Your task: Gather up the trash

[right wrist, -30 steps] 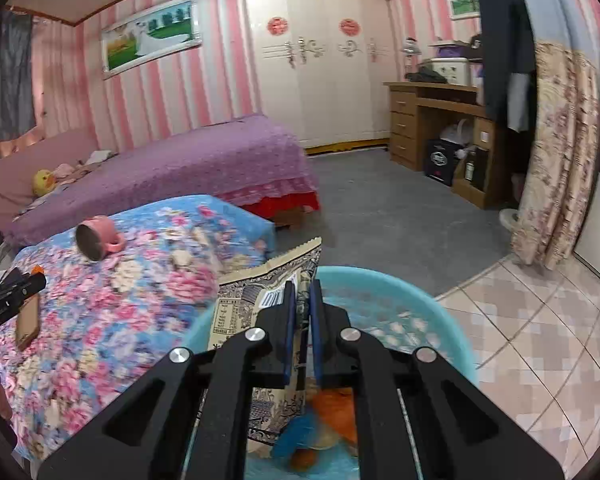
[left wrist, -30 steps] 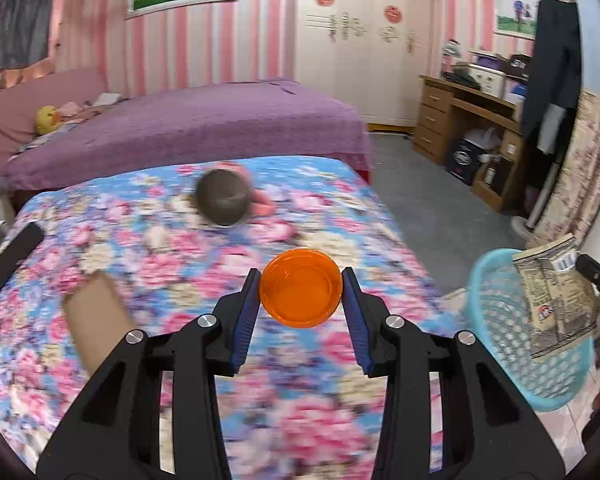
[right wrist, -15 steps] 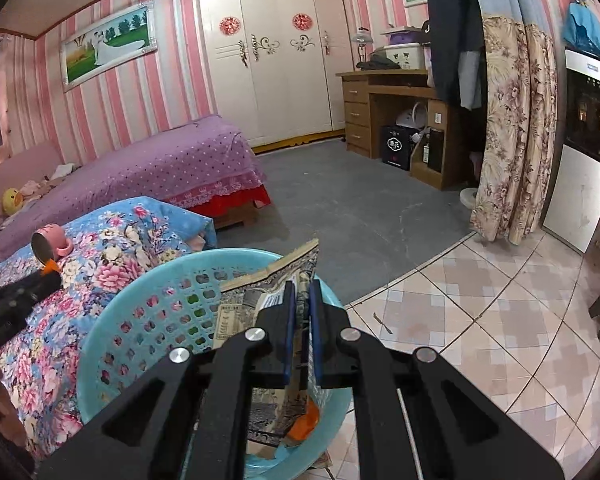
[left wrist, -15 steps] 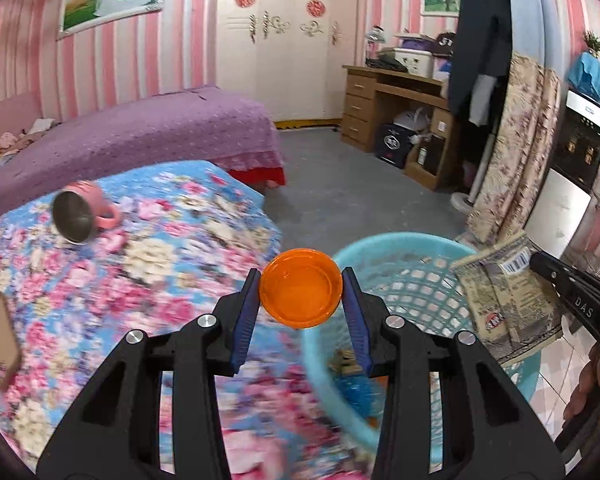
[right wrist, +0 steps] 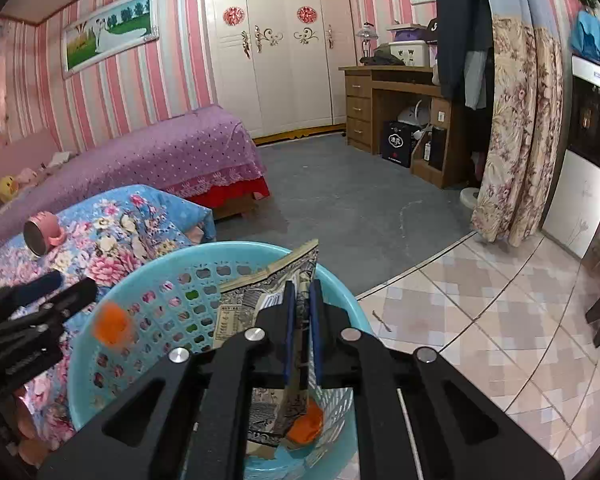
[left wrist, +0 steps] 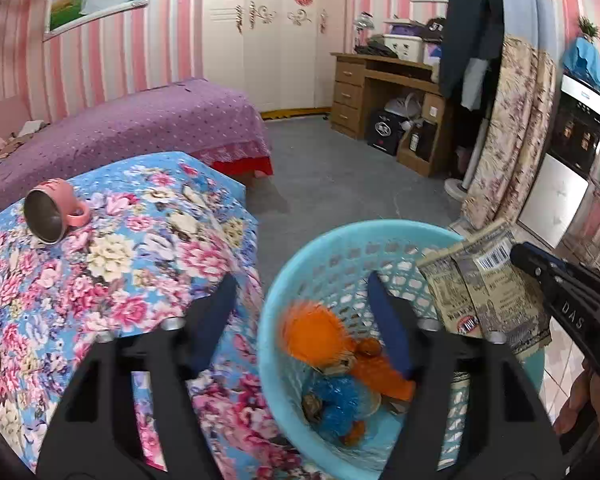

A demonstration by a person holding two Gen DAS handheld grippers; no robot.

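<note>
- Trash is the job, and the blue basket [left wrist: 296, 280] that takes it sits on the floor, tight against the corner of the floral bed [left wrist: 120, 260]. It already holds an orange wrapper and blue scraps at the bottom.
- The step in hand is the drop. Both of your grippers are at the basket, one piece let go and one not yet.
- The paper packet [right wrist: 276, 280] is the bigger piece. It hangs on edge over the far side of the basket, its long axis running roughly top to bottom. The barcoded end points up past the rim and the lower end is already inside.
- Your right gripper [right wrist: 302, 332] has its fingers nearly together, pinching the packet's thin edge. The next move, as I read it, is simply to open them with the packet over the basket's middle, so it slides in rather than catching on the rim.
- The orange lid [left wrist: 312, 336] is the smaller piece, seen blurred inside the basket. I cannot tell which way it faces.
- Your left gripper [left wrist: 300, 308] has just been opening. Its fingers stand well apart above the basket with nothing pressed between them.
- Judging by the bed, a pink mug [left wrist: 56, 216] lies tipped on its side there; whether it counts as trash I cannot say.
</note>
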